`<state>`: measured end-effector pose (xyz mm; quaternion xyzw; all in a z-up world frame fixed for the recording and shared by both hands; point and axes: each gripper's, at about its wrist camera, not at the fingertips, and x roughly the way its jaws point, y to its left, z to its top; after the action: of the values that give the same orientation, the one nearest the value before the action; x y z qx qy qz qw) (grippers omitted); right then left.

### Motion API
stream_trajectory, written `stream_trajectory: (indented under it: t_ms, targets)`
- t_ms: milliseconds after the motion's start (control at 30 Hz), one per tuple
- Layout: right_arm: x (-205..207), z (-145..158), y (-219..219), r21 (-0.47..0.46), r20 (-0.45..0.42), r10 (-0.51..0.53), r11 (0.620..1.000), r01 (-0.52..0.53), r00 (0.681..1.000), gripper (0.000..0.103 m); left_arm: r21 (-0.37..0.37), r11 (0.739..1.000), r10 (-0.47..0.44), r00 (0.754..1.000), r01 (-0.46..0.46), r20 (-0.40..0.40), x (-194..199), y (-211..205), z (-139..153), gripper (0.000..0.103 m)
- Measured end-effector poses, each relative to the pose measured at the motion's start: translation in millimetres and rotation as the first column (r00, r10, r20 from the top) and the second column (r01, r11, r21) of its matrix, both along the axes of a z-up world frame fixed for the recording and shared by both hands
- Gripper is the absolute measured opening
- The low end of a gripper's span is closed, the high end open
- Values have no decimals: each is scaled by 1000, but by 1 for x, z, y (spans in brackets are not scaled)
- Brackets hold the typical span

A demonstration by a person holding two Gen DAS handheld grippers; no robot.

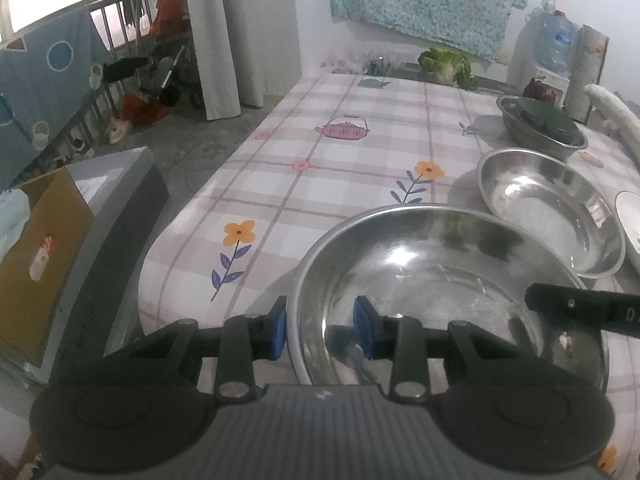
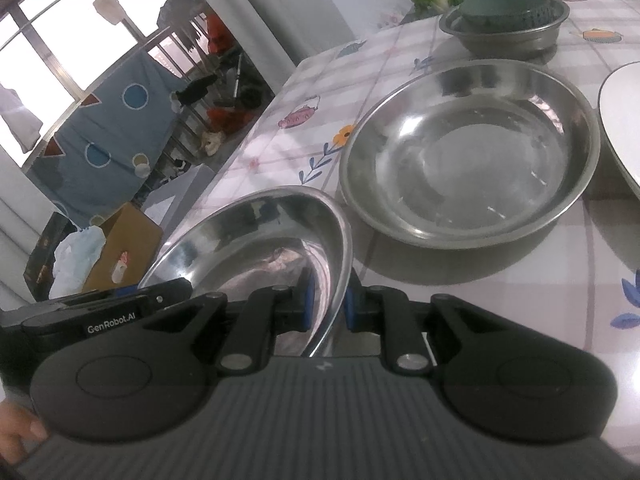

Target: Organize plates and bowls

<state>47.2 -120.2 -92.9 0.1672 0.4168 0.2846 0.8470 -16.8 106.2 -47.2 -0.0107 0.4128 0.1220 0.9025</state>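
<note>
A steel bowl (image 1: pixel 440 280) (image 2: pixel 260 240) is at the table's near left corner. My left gripper (image 1: pixel 322 328) straddles its left rim, one blue pad outside and one inside with a visible gap. My right gripper (image 2: pixel 328 304) is shut on its right rim. The right gripper's finger (image 1: pixel 580 308) shows over the bowl in the left wrist view. A second, wider steel bowl (image 1: pixel 548 220) (image 2: pixel 472 152) rests on the table just beyond. A white plate (image 1: pixel 630 224) (image 2: pixel 620 120) lies to its right.
A steel basin holding a dark green colander (image 1: pixel 544 124) (image 2: pixel 504 20) stands farther back. Lettuce (image 1: pixel 448 64) lies at the far end. The checked tablecloth (image 1: pixel 340 160) covers the table. A cardboard box (image 1: pixel 36 264) stands left of the table on the floor.
</note>
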Motion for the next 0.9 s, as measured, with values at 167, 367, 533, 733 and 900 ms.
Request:
stream_trajectory:
  t_ms: [167, 367, 533, 733, 900]
  targets:
    - [0, 3, -2, 3, 0, 1, 1000, -1, 1000, 15, 0, 1000, 1, 1000, -1, -1, 0, -2, 1, 35]
    - [-3, 6, -5, 3, 1, -1, 1000, 1, 1000, 15, -2, 1000, -3, 1000, 3, 5, 1, -6, 3, 35]
    - [-2, 9, -11, 13, 1, -11, 1000, 11, 1000, 16, 6, 1000, -13, 1000, 12, 10, 2, -10, 5, 35]
    - [-6, 13, -19, 19, 7, -22, 1000, 22, 1000, 16, 11, 1000, -22, 1000, 22, 17, 4, -16, 9, 35]
    - [-7, 18, -23, 22, 13, -33, 999, 32, 999, 17, 16, 999, -31, 999, 31, 23, 5, -20, 11, 35]
